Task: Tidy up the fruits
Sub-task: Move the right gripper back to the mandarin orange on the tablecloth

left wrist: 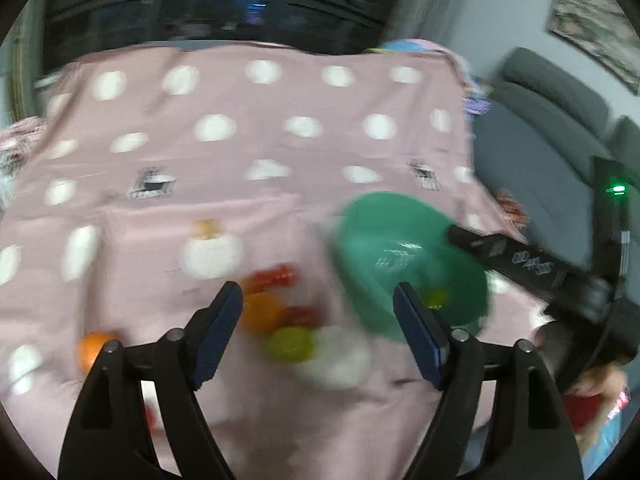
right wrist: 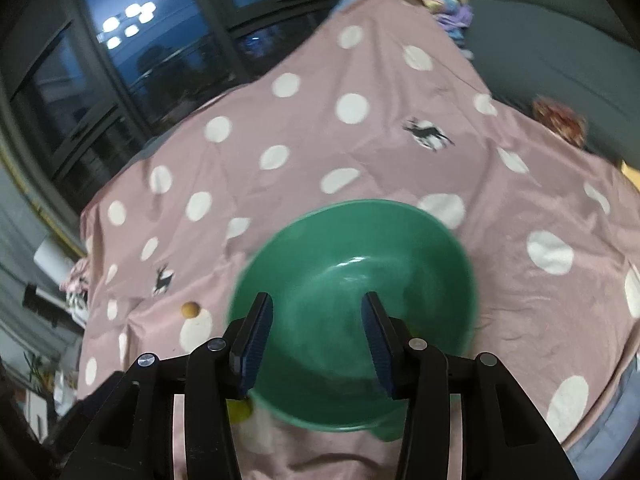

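Surface: a counter is seen draped in a pink cloth with white dots.
Left gripper: its fingers are spread wide with nothing between the pads; it is held over a blurred cluster of fruit.
Right gripper: its fingers are parted, and the near rim of the bowl is seen between them; the pads are not seen pressing on it. In the left view this gripper is seen reaching in from the right over the bowl.
Bowl: green, set on the cloth to the right of the fruit cluster; a yellow-green fruit is seen inside it in the left view.
Fruit cluster: an orange, a green fruit and red fruits are grouped just left of the bowl, all blurred.
Other fruit: a second orange lies apart at the left; a small tan fruit sits further back on the cloth.
Background: a dark window and a grey sofa are visible.
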Demonstrator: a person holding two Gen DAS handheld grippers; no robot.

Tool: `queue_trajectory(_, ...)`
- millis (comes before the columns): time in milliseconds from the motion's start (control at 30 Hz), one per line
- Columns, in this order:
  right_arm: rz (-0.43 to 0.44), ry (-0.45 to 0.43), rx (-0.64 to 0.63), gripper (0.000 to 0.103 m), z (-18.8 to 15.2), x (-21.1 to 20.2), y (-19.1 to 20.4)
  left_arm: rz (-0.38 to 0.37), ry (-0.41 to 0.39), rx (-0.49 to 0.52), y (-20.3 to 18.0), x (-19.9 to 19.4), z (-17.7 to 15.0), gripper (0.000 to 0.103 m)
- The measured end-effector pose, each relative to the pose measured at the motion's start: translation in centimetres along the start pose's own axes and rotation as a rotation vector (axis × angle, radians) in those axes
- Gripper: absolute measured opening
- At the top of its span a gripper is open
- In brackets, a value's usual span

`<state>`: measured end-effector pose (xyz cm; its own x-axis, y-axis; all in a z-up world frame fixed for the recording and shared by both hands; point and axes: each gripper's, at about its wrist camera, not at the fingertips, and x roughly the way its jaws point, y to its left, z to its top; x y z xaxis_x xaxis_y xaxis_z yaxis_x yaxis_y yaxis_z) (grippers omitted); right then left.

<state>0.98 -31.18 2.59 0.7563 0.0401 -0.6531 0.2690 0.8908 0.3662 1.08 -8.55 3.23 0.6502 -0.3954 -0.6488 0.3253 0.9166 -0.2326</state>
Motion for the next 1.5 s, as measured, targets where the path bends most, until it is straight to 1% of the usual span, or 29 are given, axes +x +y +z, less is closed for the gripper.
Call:
queue_trajectory(33,0.016,-0.001,-0.018,0.052,-0.1,0.0,0.8,0.043,-0.005,-0.009,1.0,-0.5,-0.2,0.079)
queue_trajectory(67,0.035,-0.001,-0.034,0.053,-0.3,0.0,1.5,0.081,-0.012,-0.015,2.0,-1.1,-0.6,0.080)
queue_trajectory(200,0.109,0.020,-0.095,0.053,-1.1,0.5,4.5,0.185,-0.030,-0.074,6.1,-2.7,-1.8,0.081)
queue_trajectory(367,0.219,0.072,-0.168,0.053,-2.6,1.8,8.4,0.243,-0.041,-0.166,10.0,-3.1,-2.7,0.082)
queue_trajectory(433,0.249,0.102,-0.211,0.053,-3.4,2.6,10.1,0.266,-0.018,-0.196,11.3,-2.8,-2.8,0.082)
queue_trajectory(500,0.286,0.137,-0.254,0.053,-4.4,3.4,11.9,0.285,-0.015,-0.227,12.8,-2.6,-3.0,0.082)
queue_trajectory(600,0.361,0.212,-0.272,0.053,-5.8,4.7,13.9,0.294,-0.008,-0.305,15.2,-2.6,-3.2,0.082)
queue_trajectory(733,0.432,0.325,-0.303,0.053,-8.1,6.4,16.2,0.337,-0.017,-0.419,18.6,-3.6,-3.7,0.082)
queue_trajectory(867,0.473,0.409,-0.320,0.053,-10.1,8.0,18.3,0.303,-0.030,-0.515,20.7,-4.3,-4.0,0.082)
queue_trajectory(900,0.475,0.426,-0.321,0.053,-10.6,8.5,18.9,0.302,-0.031,-0.526,20.9,-4.3,-4.1,0.082)
queue_trajectory(1000,0.474,0.478,-0.320,0.053,-11.8,9.9,20.1,0.306,-0.025,-0.533,21.1,-4.3,-4.0,0.080)
queue_trajectory(1167,0.489,0.526,-0.320,0.053,-13.1,11.3,21.5,0.269,-0.018,-0.537,21.4,-4.0,-3.9,0.080)
queue_trajectory(1233,0.490,0.542,-0.317,0.053,-13.6,11.7,21.7,0.267,-0.018,-0.528,21.3,-3.9,-3.8,0.080)
queue_trajectory(1400,0.489,0.582,-0.263,0.053,-14.4,13.0,21.6,0.254,-0.021,-0.516,21.2,-4.0,-3.8,0.080)
queue_trajectory(1433,0.487,0.589,-0.257,0.049,-14.6,13.3,21.6,0.252,-0.021,-0.514,21.2,-4.0,-3.8,0.080)
queue_trajectory(1500,0.486,0.587,-0.234,0.048,-14.8,13.5,21.4,0.250,-0.020,-0.510,21.2,-4.0,-3.8,0.080)
